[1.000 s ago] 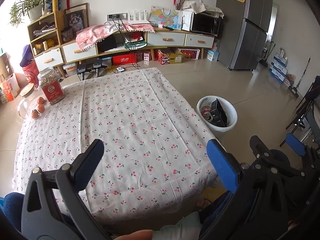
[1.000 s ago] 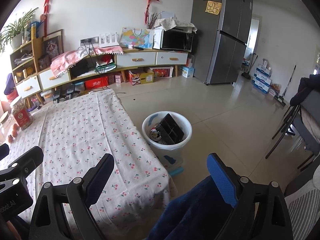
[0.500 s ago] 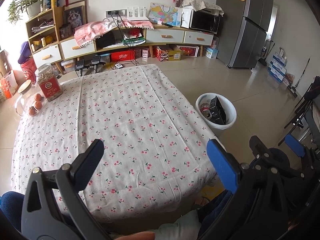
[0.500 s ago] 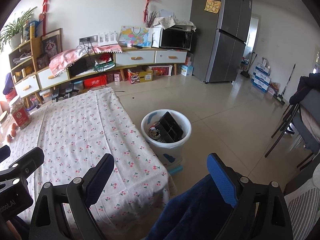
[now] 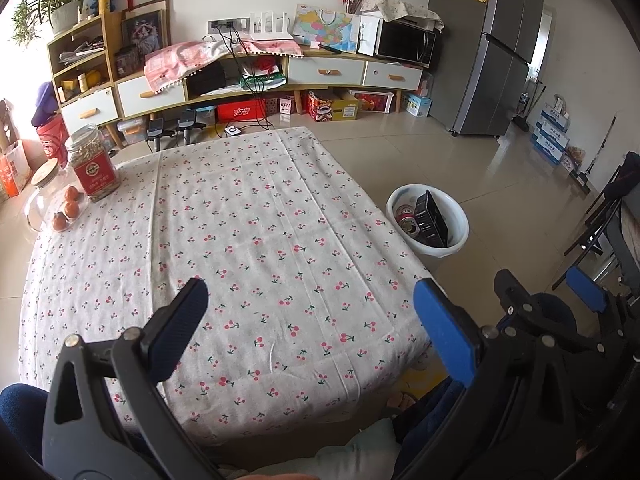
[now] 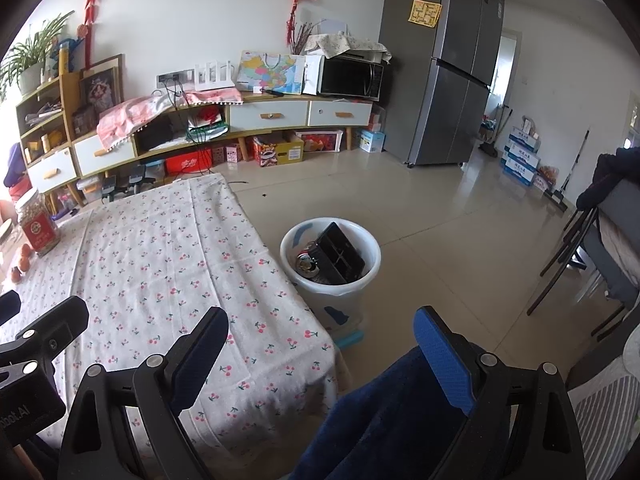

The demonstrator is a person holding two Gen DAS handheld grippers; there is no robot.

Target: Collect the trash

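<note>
Both claws hang wide apart and empty, left gripper (image 5: 308, 312) over the cherry-print tablecloth (image 5: 248, 232), right gripper (image 6: 320, 344) at its edge. Trash, a black tray (image 6: 338, 258) and can (image 6: 306, 264), sits in the white bin (image 6: 344, 292) just beside the table, likely parked there for easy drops.

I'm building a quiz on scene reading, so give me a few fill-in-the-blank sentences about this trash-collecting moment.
1. The white bin stands on the ____.
2. Both the left tool and the right tool have their jaws ____.
3. The jar with the red label stands on the ____.

Missing words: floor; open; table
</note>
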